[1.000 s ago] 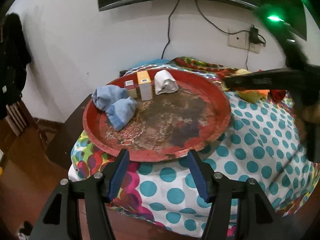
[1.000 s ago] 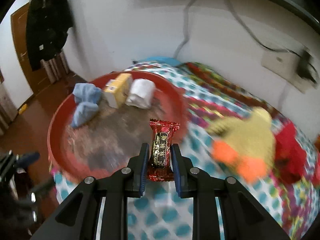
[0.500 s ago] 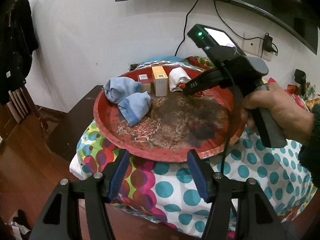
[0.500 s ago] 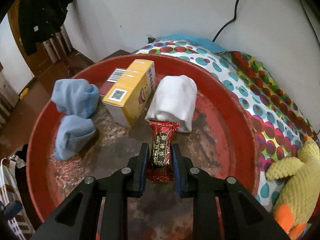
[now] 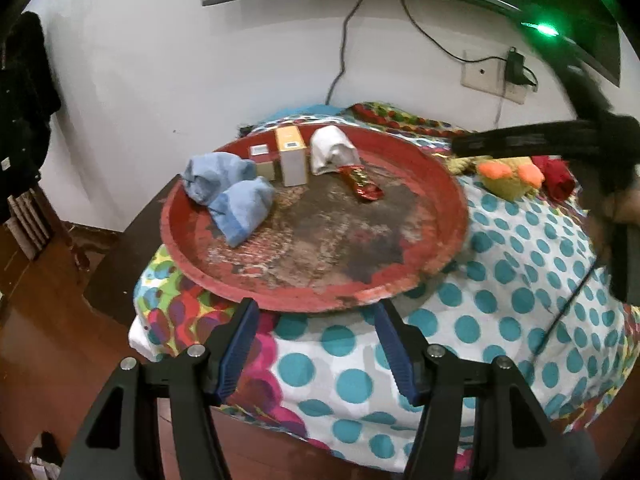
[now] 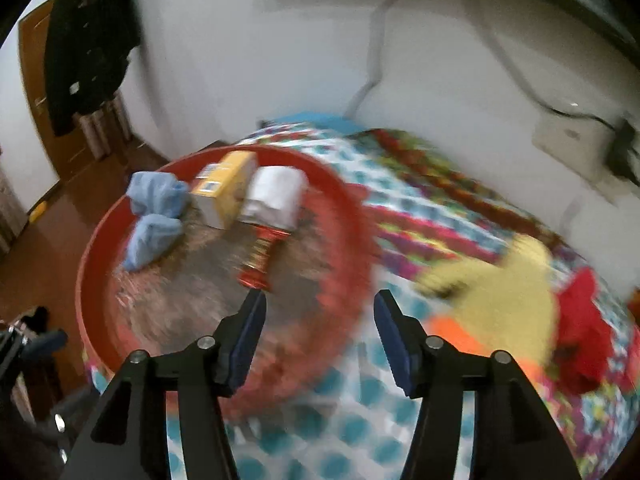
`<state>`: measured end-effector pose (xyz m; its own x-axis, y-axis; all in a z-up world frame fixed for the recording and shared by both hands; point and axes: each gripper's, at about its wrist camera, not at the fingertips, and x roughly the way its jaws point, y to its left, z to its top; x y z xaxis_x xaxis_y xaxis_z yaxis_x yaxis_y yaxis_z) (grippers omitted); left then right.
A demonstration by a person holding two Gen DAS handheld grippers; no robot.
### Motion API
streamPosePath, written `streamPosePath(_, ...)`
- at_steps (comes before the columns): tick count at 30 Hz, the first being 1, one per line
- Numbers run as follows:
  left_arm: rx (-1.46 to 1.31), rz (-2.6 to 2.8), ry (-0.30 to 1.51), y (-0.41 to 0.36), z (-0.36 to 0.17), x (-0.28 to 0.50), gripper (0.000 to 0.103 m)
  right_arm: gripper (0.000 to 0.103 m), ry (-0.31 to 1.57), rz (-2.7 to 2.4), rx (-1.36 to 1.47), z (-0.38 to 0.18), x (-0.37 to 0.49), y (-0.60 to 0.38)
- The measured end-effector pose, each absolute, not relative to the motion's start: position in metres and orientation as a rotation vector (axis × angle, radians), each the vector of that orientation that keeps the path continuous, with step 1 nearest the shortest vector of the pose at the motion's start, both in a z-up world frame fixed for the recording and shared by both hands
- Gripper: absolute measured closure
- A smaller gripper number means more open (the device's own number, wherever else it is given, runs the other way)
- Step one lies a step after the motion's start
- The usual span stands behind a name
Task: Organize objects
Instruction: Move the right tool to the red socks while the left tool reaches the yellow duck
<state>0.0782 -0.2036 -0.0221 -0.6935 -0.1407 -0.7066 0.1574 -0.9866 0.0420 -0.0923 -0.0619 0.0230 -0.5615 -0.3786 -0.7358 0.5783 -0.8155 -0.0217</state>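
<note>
Now the red snack packet (image 6: 262,254) lies on the red tray (image 6: 96,240), at twelve o'clock touching the white roll (image 6: 276,196); right gripper (image 6: 316,338), jaws just opened, holds nothing; left gripper (image 5: 316,346) apart, empty.

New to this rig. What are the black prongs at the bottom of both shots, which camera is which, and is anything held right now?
No robot arm here: a person carries a handheld two-finger gripper in each hand, with a fisheye camera on each looking along its fingers. The prongs with blue pads are those fingers.

One shot comes from the left gripper, the other from the right gripper; the second is blurred.

A red tray sits on a polka-dot cloth. In it lie two blue cloths, a yellow box, a white roll and a red snack packet. A yellow plush lies beside the tray.

Nothing is held. The right fingers have just been opening, with nothing between them; the packet lies in the tray. The left fingers are open and empty.
</note>
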Motion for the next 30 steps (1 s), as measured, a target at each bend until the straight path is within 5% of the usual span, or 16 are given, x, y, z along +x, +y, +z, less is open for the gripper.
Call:
streamPosePath(9, 1.157, -2.771, -0.095, -0.176, -0.026, 0.079, 0.041, 0.039, 0.129, -2.708, 1.096, 0.025, -0.126, 0.105)
streamPosePath(15, 1.181, -2.793, -0.185, -0.156, -0.033, 0.079, 0.041, 0.025, -0.037, -2.773, 1.158, -0.004, -0.155, 0.155)
streamPosePath(22, 1.19, -2.852, -0.162, -0.134, -0.024, 0.073, 0.041, 0.025, -0.128, -2.772, 1.22, -0.033, -0.187, 0.166)
streamPosePath(23, 1.213, -2.874, -0.158, -0.128, -0.021, 0.069, 0.041, 0.027, -0.112, -2.761, 1.213, -0.035, -0.19, 0.165)
streamPosePath(27, 1.211, -2.907, -0.285, -0.099, -0.009, 0.046, 0.041, 0.065, -0.059, -2.69, 1.226, -0.042, -0.193, 0.164)
streamPosePath(30, 1.197, -2.971, -0.305, -0.078, 0.007, 0.022, 0.041, 0.07, -0.059, -2.676, 1.2, -0.041, -0.185, 0.17)
